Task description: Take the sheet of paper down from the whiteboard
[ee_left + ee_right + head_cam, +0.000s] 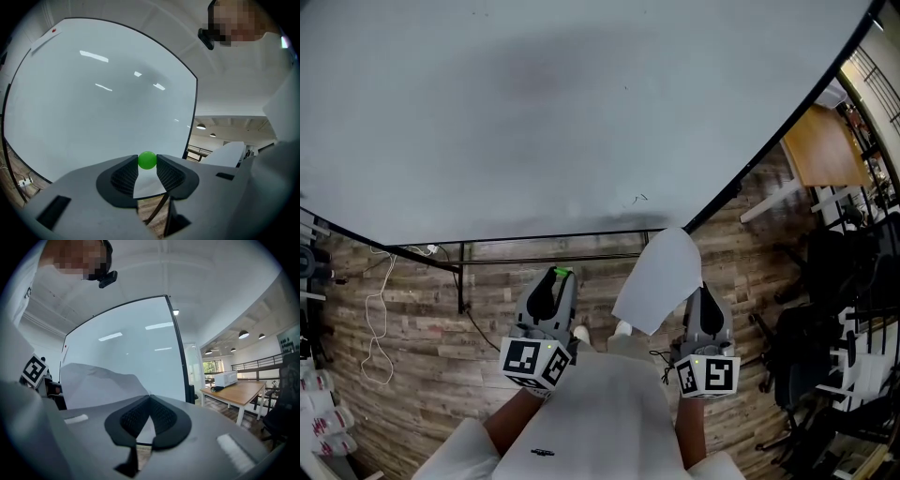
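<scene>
- The left tongs [147, 164] are clenching on a small green ball [147, 160], which is sitting right at their tips with a pad pressing on each side.
- The right tongs [149, 398] are clamping together on the sheet of paper [101, 380], pinching it by one edge at the very tips.
- The sheet is standing off the whiteboard [534, 112]: in the head view it is rising from the right tongs, slightly curled, over the wooden floor [422, 319], with its upper end lying near the board's lower right corner. Whether that end is touching the board cannot be told.
- In the right gripper view the paper is spreading up and to the left of the tongs, covering the lower part of the whiteboard behind it.
- The whiteboard is filling the upper part of the head view, with nothing on its surface that can be made out, and its dark stand bars [544, 253] are showing just below its lower edge.
- Both tongs are being held side by side below the board, the left one a little apart from the sheet.
- A wooden desk [239, 392] is standing to the right of the board, carrying a white box-shaped appliance [225, 378].
- A white cable [377, 328] is lying looped on the floor at the left.
</scene>
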### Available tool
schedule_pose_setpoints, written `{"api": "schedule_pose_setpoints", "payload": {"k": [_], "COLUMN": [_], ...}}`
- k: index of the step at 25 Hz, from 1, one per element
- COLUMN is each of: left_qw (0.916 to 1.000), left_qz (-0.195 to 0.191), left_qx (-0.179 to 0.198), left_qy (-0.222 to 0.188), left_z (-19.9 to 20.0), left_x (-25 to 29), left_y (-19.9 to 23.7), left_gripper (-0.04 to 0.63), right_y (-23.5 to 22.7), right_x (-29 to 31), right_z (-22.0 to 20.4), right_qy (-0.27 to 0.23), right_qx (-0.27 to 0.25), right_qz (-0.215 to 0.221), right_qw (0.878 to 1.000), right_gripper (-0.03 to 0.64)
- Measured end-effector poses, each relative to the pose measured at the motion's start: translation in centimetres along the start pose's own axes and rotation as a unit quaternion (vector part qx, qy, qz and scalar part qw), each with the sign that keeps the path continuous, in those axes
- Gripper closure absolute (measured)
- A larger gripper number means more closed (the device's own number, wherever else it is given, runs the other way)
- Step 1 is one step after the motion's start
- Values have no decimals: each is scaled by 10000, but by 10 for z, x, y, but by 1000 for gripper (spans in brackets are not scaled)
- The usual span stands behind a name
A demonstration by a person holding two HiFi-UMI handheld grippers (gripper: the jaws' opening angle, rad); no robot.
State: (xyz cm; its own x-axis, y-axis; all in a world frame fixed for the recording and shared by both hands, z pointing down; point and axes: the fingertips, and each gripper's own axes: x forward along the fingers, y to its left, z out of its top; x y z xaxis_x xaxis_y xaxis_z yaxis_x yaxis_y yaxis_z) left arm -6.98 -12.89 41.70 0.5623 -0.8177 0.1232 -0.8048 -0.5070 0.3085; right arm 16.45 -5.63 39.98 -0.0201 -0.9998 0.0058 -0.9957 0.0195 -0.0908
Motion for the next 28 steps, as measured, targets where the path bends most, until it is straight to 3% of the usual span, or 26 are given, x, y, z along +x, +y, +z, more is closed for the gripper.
{"api": "schedule_pose_setpoints", "payload": {"k": [12, 28], "left_qw": [9989, 9983], "left_qz": [-124, -235], "left_qx": [458, 518], "left_qy": [-8, -114], "left_z": [8, 17], "left_x": [2, 14], "left_y": [-10, -21], "left_gripper": [471, 471], "right_y": [3, -7], "right_x": [5, 8], "right_z": [6, 7], "right_qy": [-95, -77], "right_qx": [-324, -373], "right_qz": [144, 114], "right_qw": [9993, 9992], "right_gripper": [606, 606]}}
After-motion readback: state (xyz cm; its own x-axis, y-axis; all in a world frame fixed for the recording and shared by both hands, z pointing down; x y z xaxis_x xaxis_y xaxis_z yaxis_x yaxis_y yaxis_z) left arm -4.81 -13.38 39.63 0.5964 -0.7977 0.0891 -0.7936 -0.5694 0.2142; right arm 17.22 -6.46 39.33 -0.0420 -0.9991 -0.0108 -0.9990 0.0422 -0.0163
